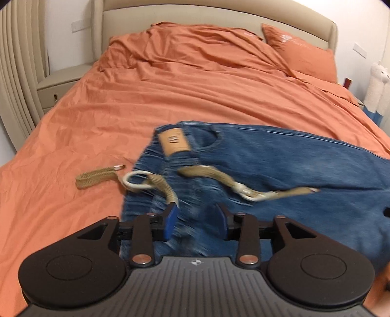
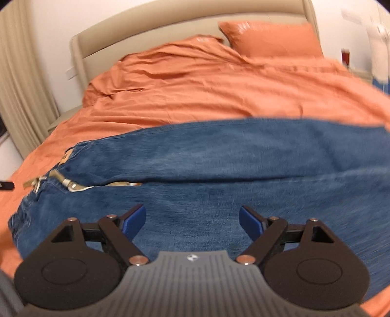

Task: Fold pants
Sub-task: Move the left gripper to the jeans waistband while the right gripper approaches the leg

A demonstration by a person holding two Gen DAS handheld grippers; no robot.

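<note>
Orange bedsheet (image 1: pixel 102 117) under blue jeans (image 1: pixel 280 165), lying crosswise just ahead of both tongs. Left tongs (image 1: pixel 197 220) released, pads apart over waistband, nothing pinched. Right tongs (image 2: pixel 192 223) spread wide above leg denim (image 2: pixel 219 158), empty. Left view alone shows leather patch (image 1: pixel 174 141) and loose belt end (image 1: pixel 96 177) left of tongs. Pillow (image 1: pixel 302 52), beige headboard (image 1: pixel 219 14) far beyond; nightstand (image 1: pixel 61 84) at left.

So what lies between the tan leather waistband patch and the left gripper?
In the left wrist view, bunched blue denim jeans crossed by a beige webbing belt lie between the patch and the left gripper.
</note>
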